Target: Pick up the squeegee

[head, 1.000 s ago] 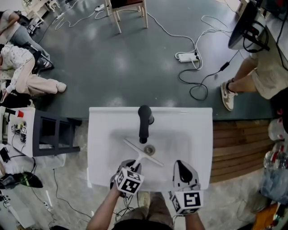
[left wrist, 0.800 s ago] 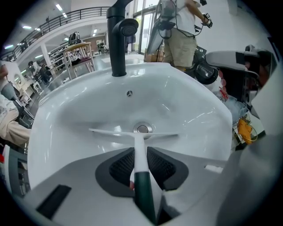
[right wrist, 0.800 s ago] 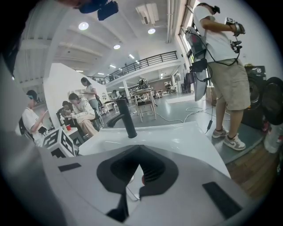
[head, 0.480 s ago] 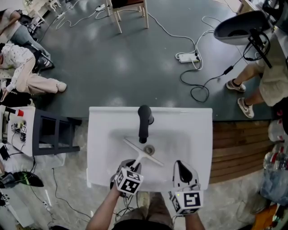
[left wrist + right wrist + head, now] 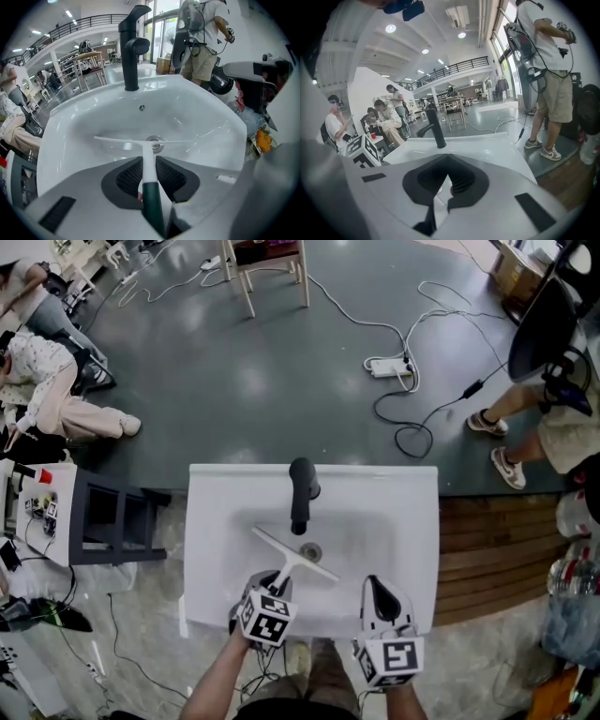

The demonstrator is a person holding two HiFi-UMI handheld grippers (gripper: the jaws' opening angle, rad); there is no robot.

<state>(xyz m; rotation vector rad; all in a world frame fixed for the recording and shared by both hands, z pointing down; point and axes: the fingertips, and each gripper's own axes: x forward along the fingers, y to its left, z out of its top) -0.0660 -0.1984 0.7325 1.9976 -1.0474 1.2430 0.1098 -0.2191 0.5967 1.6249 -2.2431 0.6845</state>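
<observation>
Carrying unit: white sink, one bowl with a flat rim all round. A black faucet is fixed upright at the back rim, its spout over the bowl. The drain sits at the bowl's middle. A squeegee lies across the bowl near the drain; contact with the bowl cannot be told.

The sink stands on the floor, dark grey behind it. On that floor lie a white power strip and looping cables; a wooden chair stands further back. Wooden boards adjoin the sink's right side.

The right tool, jaws together and empty, points toward the black faucet.
</observation>
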